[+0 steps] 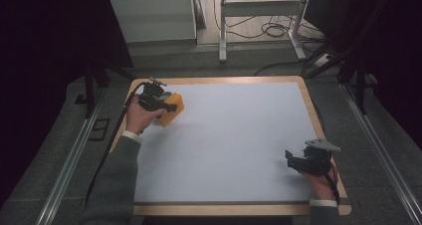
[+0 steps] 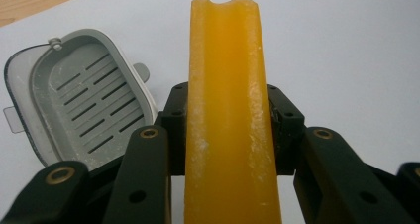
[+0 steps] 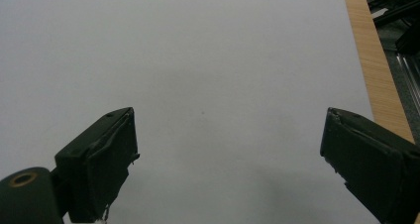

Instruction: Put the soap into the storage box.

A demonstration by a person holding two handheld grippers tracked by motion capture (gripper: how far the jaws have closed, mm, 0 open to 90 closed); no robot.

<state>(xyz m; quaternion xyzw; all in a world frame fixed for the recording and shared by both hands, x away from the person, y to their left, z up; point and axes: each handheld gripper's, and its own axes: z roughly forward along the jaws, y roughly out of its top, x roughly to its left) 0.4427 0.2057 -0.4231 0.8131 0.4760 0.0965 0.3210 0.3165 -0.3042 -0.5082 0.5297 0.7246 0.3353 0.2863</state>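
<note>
Near the far left corner of the pale blue-topped, wood-edged table (image 1: 239, 135), the left gripper (image 1: 166, 104) clamps its black jaws on a yellow-orange soap bar (image 2: 228, 110), gripped on edge and held over the tabletop. Just beside it lies a grey slotted plastic soap dish (image 2: 79, 102). Near the table's right edge, close to the near corner, the right gripper (image 3: 228, 159) rests with jaws spread wide, grasping nothing.

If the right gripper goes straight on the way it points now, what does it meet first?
Probably nothing: ahead of the right gripper, whose jaws stand open, lies bare white table top; how far is hard to judge.
</note>
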